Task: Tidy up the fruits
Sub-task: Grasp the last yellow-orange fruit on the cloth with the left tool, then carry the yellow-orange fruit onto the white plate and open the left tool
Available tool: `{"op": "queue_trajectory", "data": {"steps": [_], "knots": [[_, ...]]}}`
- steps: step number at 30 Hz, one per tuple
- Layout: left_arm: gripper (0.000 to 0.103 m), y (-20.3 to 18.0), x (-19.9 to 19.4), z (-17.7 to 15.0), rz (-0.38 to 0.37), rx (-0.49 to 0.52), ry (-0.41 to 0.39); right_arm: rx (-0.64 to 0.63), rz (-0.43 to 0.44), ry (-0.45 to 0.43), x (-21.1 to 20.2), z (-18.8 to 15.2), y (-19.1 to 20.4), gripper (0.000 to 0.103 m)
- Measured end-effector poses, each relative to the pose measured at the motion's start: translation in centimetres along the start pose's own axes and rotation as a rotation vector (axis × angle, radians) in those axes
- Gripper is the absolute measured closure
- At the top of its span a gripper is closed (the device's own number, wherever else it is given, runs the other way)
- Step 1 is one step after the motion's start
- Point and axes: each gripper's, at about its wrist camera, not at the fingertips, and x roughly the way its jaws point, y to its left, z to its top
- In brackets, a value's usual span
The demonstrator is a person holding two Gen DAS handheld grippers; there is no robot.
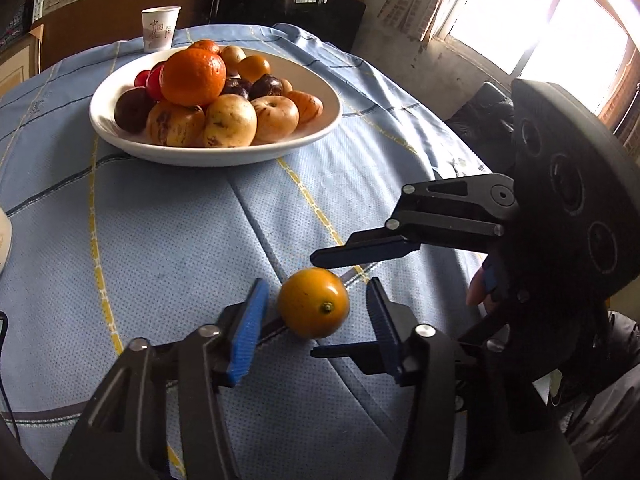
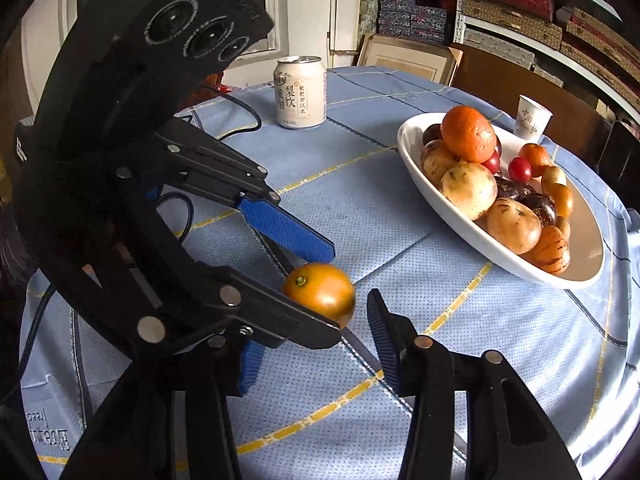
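On the blue cloth (image 1: 168, 240) near the table's front lies one small orange (image 1: 313, 303), loose, between both tongs. One white bowl (image 1: 120, 136) farther back holds a heap of fruit, a large tangerine (image 1: 193, 77) on top. One paper cup (image 1: 160, 29) and one can (image 2: 301, 92) stand beyond. Left gripper (image 1: 316, 312) reaches forward, fingers spread either side of the orange; right gripper (image 1: 316, 304) comes in level from the right, likewise released.

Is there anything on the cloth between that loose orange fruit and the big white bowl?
No. In both wrist views only bare blue tablecloth separates the loose orange fruit from the white bowl. The can stands off to one side.
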Motion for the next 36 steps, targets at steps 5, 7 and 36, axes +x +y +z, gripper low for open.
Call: {"op": "queue_trajectory", "data": {"steps": [5,7,36], "knots": [[0.061,0.0,0.0,-0.2,0.002,-0.009,0.009,-0.016,-0.018,0.004,-0.1,-0.2,0.8,0.060],[0.061,0.1,0.0,-0.1,0.001,-0.020,0.008,-0.017,-0.024,0.004,-0.1,-0.2,0.8,0.062],[0.065,2.2,0.2,17.2,0.113,0.029,-0.063,0.173,-0.196,-0.171,-1.8,8.4,-13.9,0.065]]}}
